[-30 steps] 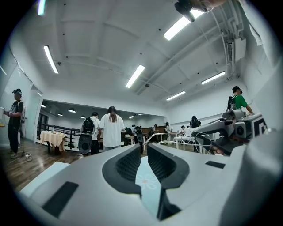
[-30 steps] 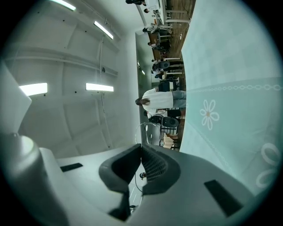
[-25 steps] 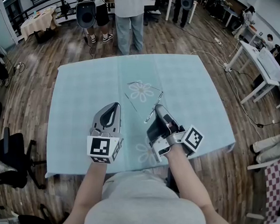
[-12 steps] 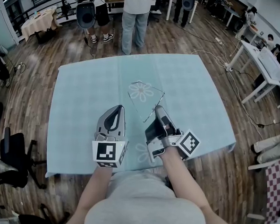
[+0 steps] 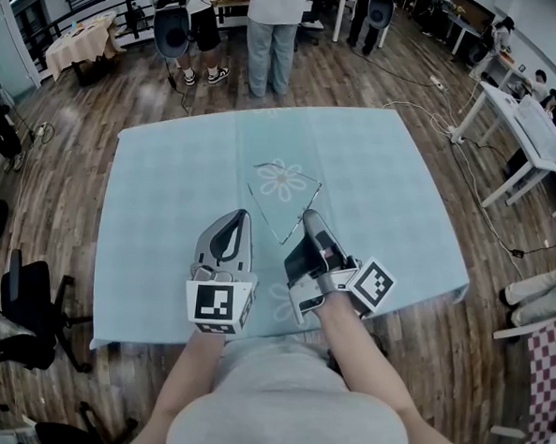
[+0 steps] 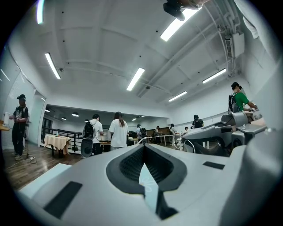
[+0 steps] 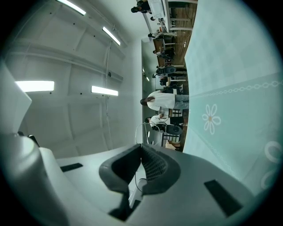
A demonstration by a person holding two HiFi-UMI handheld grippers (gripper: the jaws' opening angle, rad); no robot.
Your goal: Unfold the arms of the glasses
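Note:
Thin wire-framed glasses (image 5: 314,185) hang above the light blue tablecloth (image 5: 167,191), near the table's middle. My right gripper (image 5: 309,215) is rolled on its side and shut on one thin wire end of the glasses. In the right gripper view the wire runs out between the closed pads (image 7: 152,165), with a lens rim (image 7: 148,132) just beyond. My left gripper (image 5: 233,216) hovers a little to the left of the glasses, shut and empty. In the left gripper view its jaws (image 6: 143,150) are closed and the right gripper (image 6: 221,132) sits close at the right.
Two people (image 5: 271,28) stand just past the table's far edge. An office chair (image 5: 19,313) stands at the left. A white table (image 5: 519,118) and floor cables lie to the right. A flower print (image 5: 280,181) marks the cloth under the glasses.
My left gripper has drifted slightly to the right, closer to the right gripper. The right gripper and the glasses have stayed almost still. The people behind the table have shifted.

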